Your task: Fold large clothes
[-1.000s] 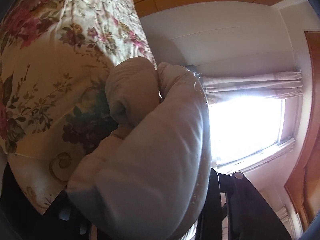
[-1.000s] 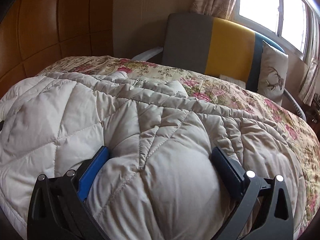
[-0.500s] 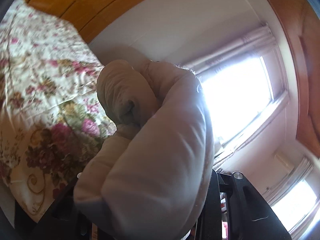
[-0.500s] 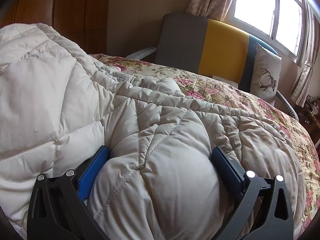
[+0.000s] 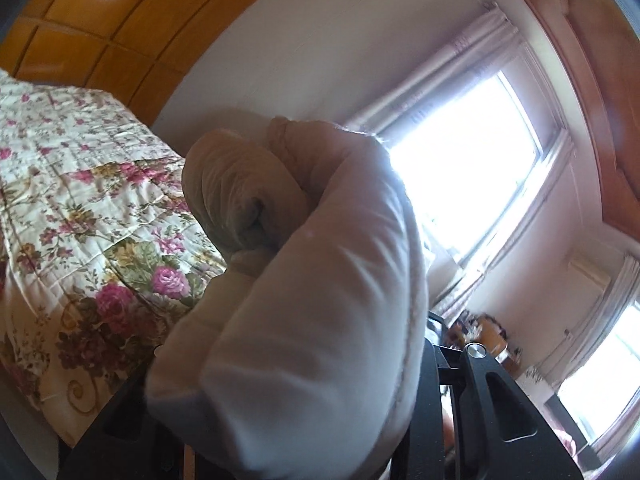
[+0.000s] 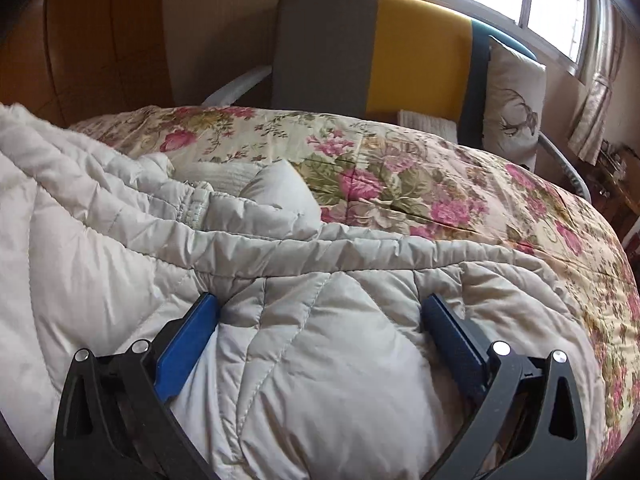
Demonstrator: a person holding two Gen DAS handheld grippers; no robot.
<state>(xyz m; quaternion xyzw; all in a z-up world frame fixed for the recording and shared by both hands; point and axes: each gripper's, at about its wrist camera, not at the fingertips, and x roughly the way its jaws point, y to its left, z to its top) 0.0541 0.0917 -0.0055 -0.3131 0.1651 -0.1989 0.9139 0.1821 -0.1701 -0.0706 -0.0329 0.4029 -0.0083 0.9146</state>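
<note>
Grippers, yours: left gripper (image 5: 304, 360) clamped on cream quilted puffer coat (image 6: 320, 360), pads hidden; right gripper (image 6: 320, 320) pinches coat bulge; coat cut off at 9 o'clock.

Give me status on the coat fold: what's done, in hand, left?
Done: the quilted coat lies on the floral bedspread, one layer already lapped over toward the camera.
In hand: the left gripper grips a bunched part of the coat, raised above the bed; the right gripper straddles a puffy panel, pads pressed into it.
Left: the lifted part isn't laid down yet, and the coat is still a loose, rumpled heap.
</note>
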